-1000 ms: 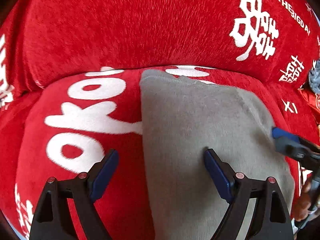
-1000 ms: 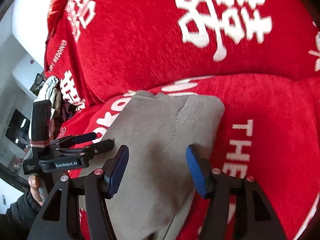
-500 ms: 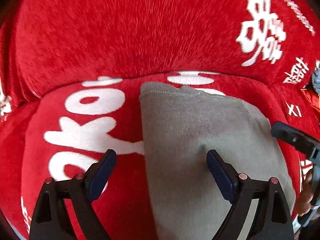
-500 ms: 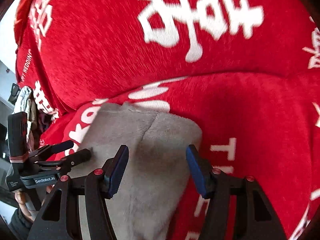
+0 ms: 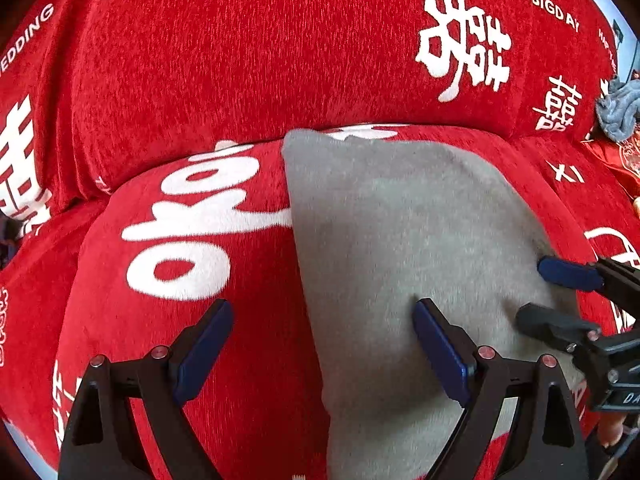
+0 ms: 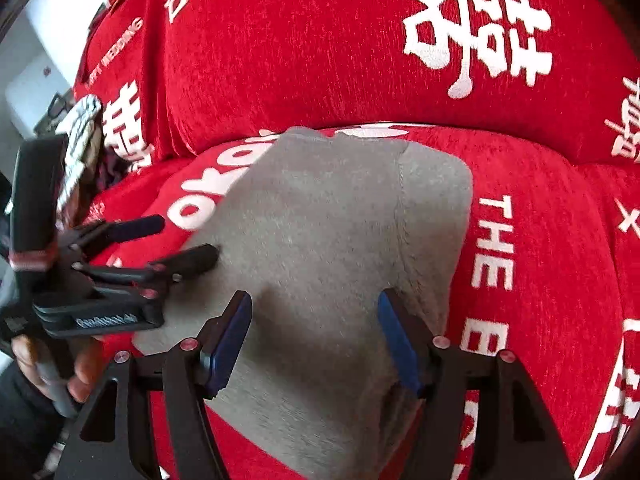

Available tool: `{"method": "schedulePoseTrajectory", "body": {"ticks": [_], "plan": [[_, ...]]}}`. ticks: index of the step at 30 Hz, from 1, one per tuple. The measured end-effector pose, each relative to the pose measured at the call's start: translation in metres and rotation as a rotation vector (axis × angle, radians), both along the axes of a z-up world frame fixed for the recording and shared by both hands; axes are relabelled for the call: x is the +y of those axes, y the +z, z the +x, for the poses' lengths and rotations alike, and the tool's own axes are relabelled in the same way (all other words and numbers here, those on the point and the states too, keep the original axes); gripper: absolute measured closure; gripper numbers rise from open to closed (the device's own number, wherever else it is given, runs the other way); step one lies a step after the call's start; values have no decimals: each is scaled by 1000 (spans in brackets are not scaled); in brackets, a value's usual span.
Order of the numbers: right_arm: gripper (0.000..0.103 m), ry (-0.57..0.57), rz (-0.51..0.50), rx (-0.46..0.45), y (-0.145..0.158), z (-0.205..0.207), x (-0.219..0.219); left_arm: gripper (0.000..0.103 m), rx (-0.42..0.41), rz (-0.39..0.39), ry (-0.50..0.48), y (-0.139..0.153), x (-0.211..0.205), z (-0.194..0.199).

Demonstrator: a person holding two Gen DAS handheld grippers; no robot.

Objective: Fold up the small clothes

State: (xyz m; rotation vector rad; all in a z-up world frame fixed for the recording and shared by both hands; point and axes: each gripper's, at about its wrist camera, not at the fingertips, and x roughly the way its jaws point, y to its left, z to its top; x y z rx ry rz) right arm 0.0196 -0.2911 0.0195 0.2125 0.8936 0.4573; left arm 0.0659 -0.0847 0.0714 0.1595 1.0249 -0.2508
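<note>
A grey garment (image 5: 400,248) lies flat on the seat cushion of a sofa draped in a red cover with white lettering (image 5: 248,60), its far edge close to the backrest and a seam running down its right part in the right wrist view. The left gripper (image 5: 320,352) stands wide open with nothing held — its left pad over bare red cover, its right pad over the cloth, so the garment's left edge runs between them. The right gripper (image 6: 314,340) hangs over the near right part of the garment, its jaws opening, with cloth below the gap but nothing pinched. The step in hand looks like setting up the next fold. To do it well, each claw probably needs to come down low over a near corner and take only the top layers — a shallow bite would likely slip on this soft fabric. Lifting both sides together should keep the fold line straight, and the cover beneath must stay out of the pinch.
</note>
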Motion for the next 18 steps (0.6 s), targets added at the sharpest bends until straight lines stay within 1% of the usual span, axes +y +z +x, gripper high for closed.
{"method": "schedulePoseTrajectory", "body": {"ticks": [1, 4, 7, 10, 13, 14, 15, 16, 18], "plan": [[34, -5, 0, -13, 0, -6, -3, 11, -2, -4, 1, 0, 2, -3], [34, -13, 16, 4, 0, -19, -13, 11, -5, -11, -3, 2, 7, -10], [34, -21, 13, 16, 1, -29, -24, 11, -21, 8, -16, 7, 10, -19], [33, -83, -22, 16, 6, -42, -47, 11, -55, 36, -28, 16, 17, -28], [33, -155, 11, 13, 9, -49, -76, 11, -109, 67, 2, 25, 28, -29], [32, -188, 30, 14, 10, -49, -87, 11, -111, 60, 11, 27, 32, -27], [30, -223, 58, 16, 11, -48, -98, 11, -96, 35, 26, 29, 38, -21], [30, -264, 97, 25, 11, -46, -110, 11, -70, -4, 46, 29, 43, -13], [29, -310, 150, 44, 11, -41, -121, 11, 5, -114, 60, 26, 49, 0]]}}
